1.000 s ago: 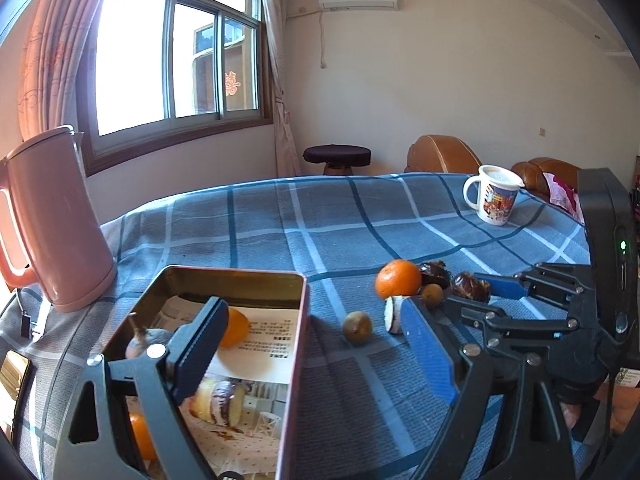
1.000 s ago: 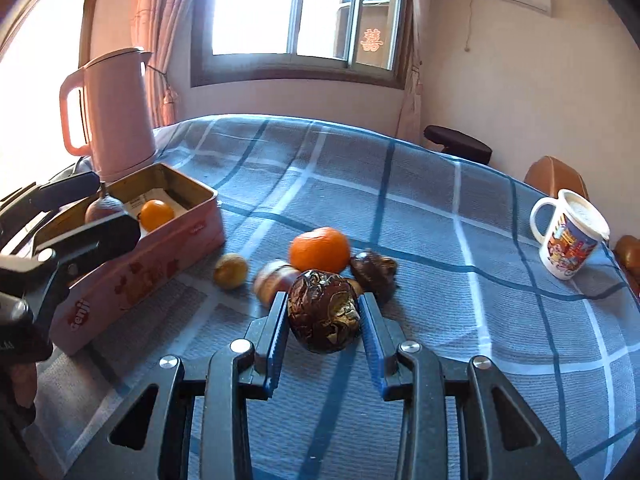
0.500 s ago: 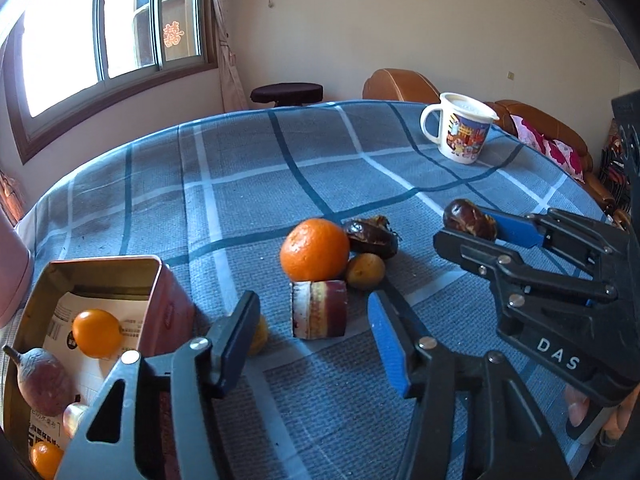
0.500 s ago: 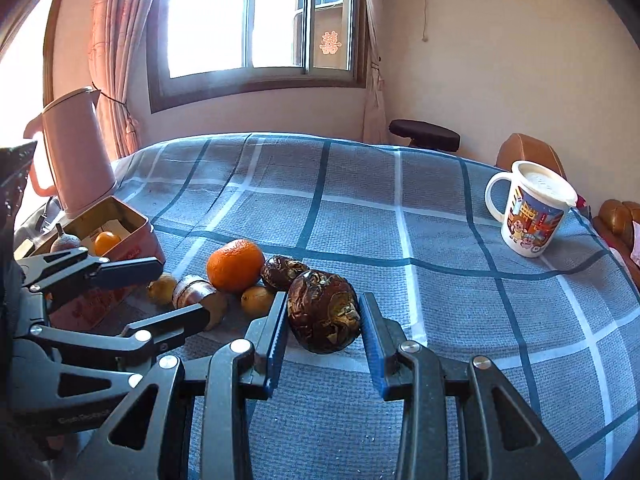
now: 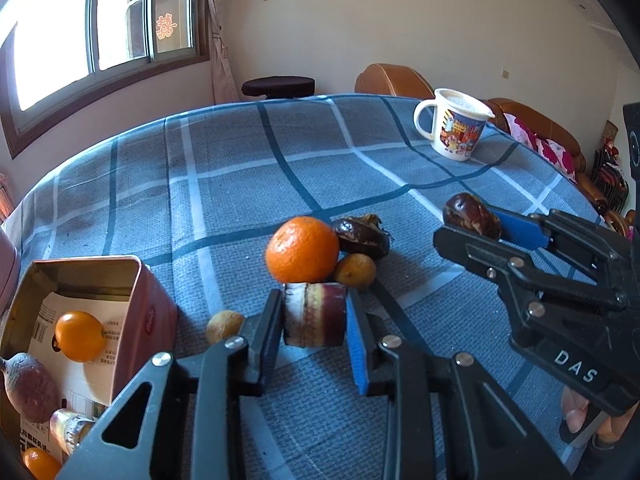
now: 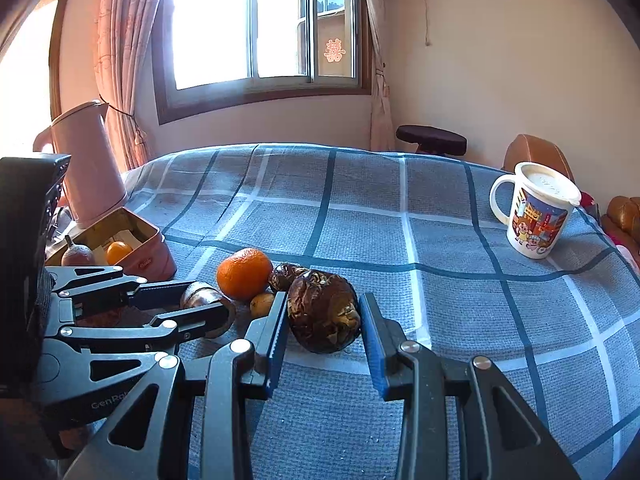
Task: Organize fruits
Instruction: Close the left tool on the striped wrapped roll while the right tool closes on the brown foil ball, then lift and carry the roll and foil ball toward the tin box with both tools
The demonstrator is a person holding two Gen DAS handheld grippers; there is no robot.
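Presently, left wrist view: the left gripper (image 5: 315, 316) has just been closing and now clamps the cane stub (image 5: 315, 314), which touches the orange (image 5: 302, 249); lift straight up to avoid nudging the orange, then carry to the tin (image 5: 132, 276) left of it. Tin's near end is cut off.

Right wrist view: the right gripper (image 6: 324, 322) grips a dark wrinkled fruit (image 6: 323, 316) right of the orange; its kind is unclear

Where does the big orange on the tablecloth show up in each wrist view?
Left wrist: the big orange sits at centre, just behind the cut purple chunk.
Right wrist: the big orange sits left of centre, beside the pink tin.
Shared landmark: the cartoon mug.
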